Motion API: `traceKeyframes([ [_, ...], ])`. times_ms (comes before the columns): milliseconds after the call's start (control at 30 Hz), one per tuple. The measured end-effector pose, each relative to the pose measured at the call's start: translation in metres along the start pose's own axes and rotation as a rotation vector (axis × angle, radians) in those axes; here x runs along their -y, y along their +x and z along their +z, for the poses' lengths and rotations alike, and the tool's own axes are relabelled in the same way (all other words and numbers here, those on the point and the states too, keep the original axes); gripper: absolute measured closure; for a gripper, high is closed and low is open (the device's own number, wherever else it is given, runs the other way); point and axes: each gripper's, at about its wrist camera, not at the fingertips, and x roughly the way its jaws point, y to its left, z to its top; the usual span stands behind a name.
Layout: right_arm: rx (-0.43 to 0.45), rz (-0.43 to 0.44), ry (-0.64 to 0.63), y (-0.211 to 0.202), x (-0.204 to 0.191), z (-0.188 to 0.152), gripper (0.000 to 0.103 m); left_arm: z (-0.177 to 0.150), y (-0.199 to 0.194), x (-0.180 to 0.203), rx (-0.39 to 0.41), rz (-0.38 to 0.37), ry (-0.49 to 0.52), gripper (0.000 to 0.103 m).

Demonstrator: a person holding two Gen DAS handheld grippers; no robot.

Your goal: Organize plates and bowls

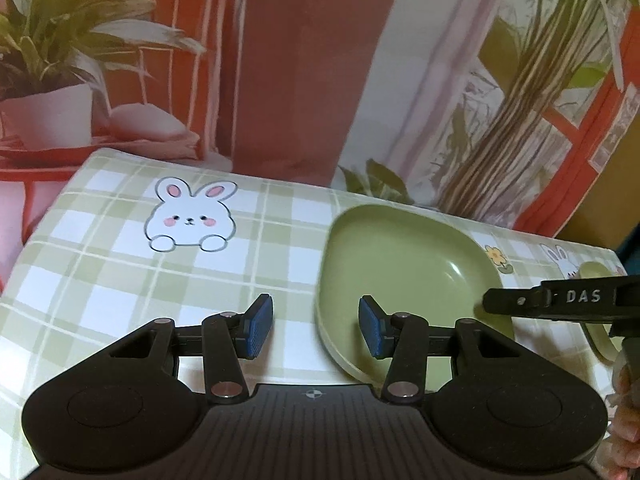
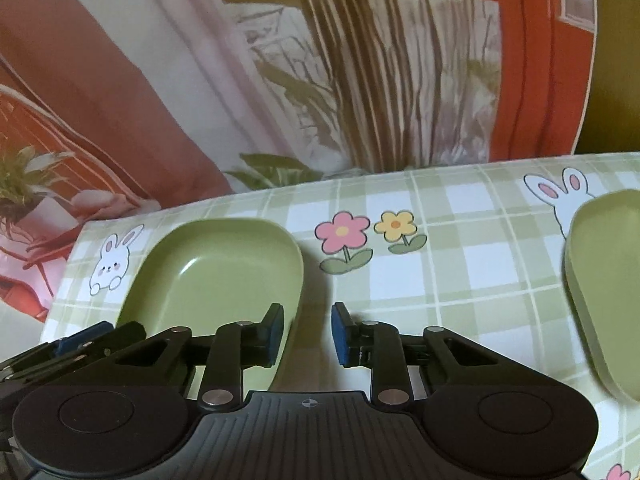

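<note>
Left wrist view: both grippers' fingers (image 1: 260,320) spread apart, grasping nothing, beside an unfilled green dish (image 1: 408,264).

Surface with two green dishes on a printed check cloth.

Surface (image 2: 460,280) carries a green-and-white check cloth (image 1: 120,280) with rabbit and flower prints. First green dish (image 2: 216,264) lies at 9 o'clock in the right wrist view; second green dish (image 2: 604,280) at 3 o'clock, well apart, partly over a rabbit print.

Dim warm light, soft blur, fisheye-bent edges, dark corners
</note>
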Motion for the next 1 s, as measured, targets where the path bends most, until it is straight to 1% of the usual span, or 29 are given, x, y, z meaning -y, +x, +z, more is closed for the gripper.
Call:
traceKeyframes([
  [33, -0.011, 0.011, 0.013, 0.001, 0.001, 0.000, 0.083, 0.000, 0.002, 0.002, -0.007, 0.001, 0.004, 0.054],
  [67, -0.011, 0.017, 0.017, 0.001, 0.001, 0.000, 0.084, 0.001, 0.005, 0.003, -0.021, 0.010, 0.012, 0.058],
  [133, -0.004, 0.015, 0.003, 0.002, 0.000, -0.001, 0.084, 0.000, 0.007, 0.005, -0.025, 0.021, 0.016, 0.062],
  [200, -0.012, 0.017, 0.000, 0.004, 0.000, -0.003, 0.086, -0.002, 0.008, 0.004, -0.031, 0.009, 0.016, 0.071],
  [233, -0.011, 0.023, 0.003, 0.005, 0.000, -0.004, 0.086, -0.003, 0.008, 0.005, -0.029, 0.020, 0.022, 0.079],
  [300, -0.002, 0.025, -0.005, 0.004, -0.002, -0.005, 0.088, -0.005, 0.008, 0.008, -0.028, 0.024, 0.030, 0.085],
  [333, 0.000, 0.025, -0.010, 0.004, -0.003, -0.005, 0.093, -0.006, 0.007, 0.008, -0.029, 0.014, 0.027, 0.088],
  [367, 0.000, 0.028, -0.011, 0.003, -0.004, -0.005, 0.095, -0.006, 0.007, 0.010, -0.027, 0.017, 0.031, 0.088],
  [467, 0.001, 0.024, -0.018, -0.001, -0.008, -0.007, 0.095, -0.009, 0.004, 0.013, -0.026, 0.041, 0.050, 0.089],
  [600, 0.010, 0.046, -0.017, -0.010, -0.014, -0.006, 0.095, -0.008, -0.007, 0.010, -0.016, 0.043, 0.035, 0.089],
  [867, 0.046, 0.082, -0.045, -0.046, -0.037, -0.009, 0.095, -0.001, -0.055, 0.013, 0.044, 0.082, 0.047, 0.088],
  [1000, 0.062, 0.101, -0.055, -0.068, -0.048, -0.011, 0.095, -0.002, -0.079, 0.016, 0.061, 0.098, 0.043, 0.088],
])
